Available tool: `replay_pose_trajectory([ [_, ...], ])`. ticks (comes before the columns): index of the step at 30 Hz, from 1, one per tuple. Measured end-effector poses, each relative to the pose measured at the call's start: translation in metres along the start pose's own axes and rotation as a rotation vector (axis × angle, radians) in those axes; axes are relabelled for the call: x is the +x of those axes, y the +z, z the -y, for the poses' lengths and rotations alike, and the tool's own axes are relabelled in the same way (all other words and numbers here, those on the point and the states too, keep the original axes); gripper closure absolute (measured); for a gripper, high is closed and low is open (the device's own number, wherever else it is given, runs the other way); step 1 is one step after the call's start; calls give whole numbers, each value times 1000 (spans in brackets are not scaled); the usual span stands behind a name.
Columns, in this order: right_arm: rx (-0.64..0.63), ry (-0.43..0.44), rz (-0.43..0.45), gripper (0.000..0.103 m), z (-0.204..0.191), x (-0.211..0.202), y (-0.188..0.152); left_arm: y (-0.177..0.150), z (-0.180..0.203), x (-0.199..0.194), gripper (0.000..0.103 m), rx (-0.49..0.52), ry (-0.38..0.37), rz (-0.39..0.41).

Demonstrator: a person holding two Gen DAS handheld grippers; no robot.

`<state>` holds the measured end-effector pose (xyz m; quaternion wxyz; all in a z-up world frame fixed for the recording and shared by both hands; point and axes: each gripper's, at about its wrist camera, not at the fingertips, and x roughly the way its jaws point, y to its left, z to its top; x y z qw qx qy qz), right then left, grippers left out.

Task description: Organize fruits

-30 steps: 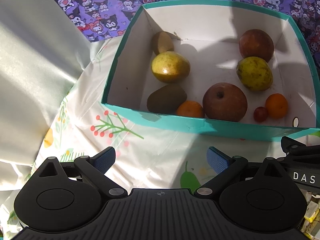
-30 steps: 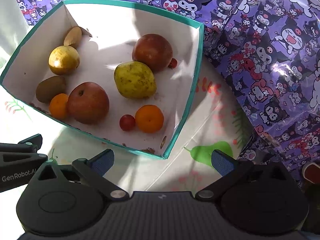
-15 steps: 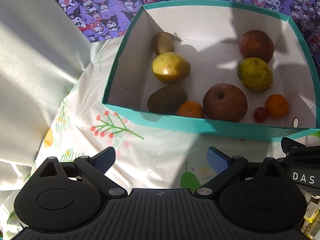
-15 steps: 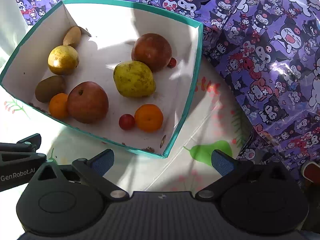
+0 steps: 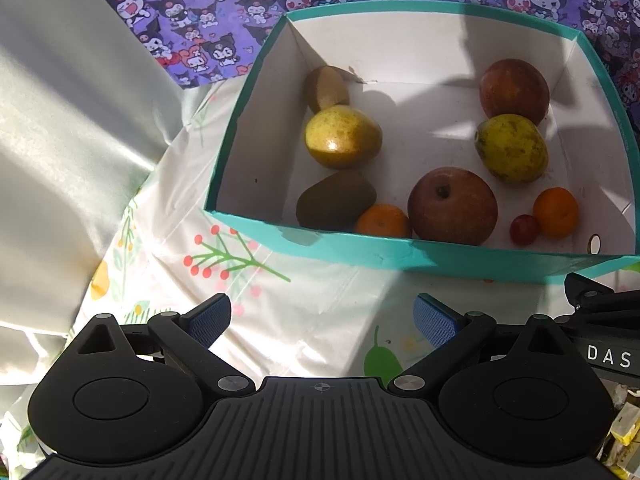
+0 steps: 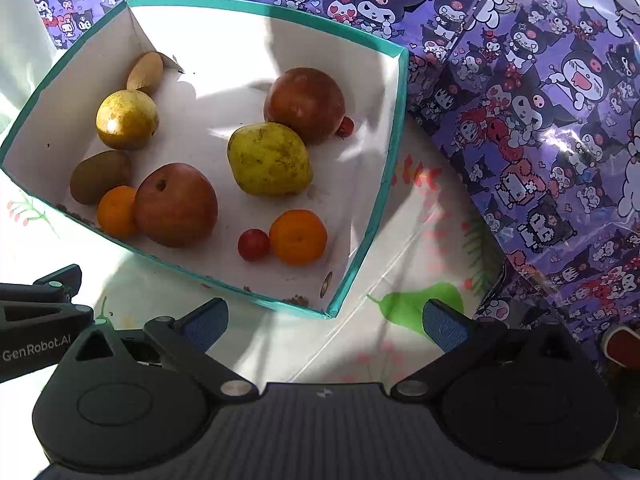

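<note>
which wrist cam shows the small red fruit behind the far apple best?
Right wrist: the small red fruit peeks out beside the far apple, against the box wall. In the left wrist view that apple hides it completely.

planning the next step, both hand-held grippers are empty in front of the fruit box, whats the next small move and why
Probably ease the right hand-held gripper forward over the near wall of the teal box toward the orange. Its jaws are open and empty, and that orange is the nearest fruit to it, touched only by the small red grape. The left hand-held gripper is open too.
</note>
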<state>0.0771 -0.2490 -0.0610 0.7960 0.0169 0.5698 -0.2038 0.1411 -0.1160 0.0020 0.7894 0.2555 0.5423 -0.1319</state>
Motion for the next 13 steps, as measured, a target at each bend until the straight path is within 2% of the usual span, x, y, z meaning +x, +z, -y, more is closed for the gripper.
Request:
replay_pose_trajectory([
  [13,-3,-8,0,0,-1,2,1,-2,2,-2,3,21,14,35],
])
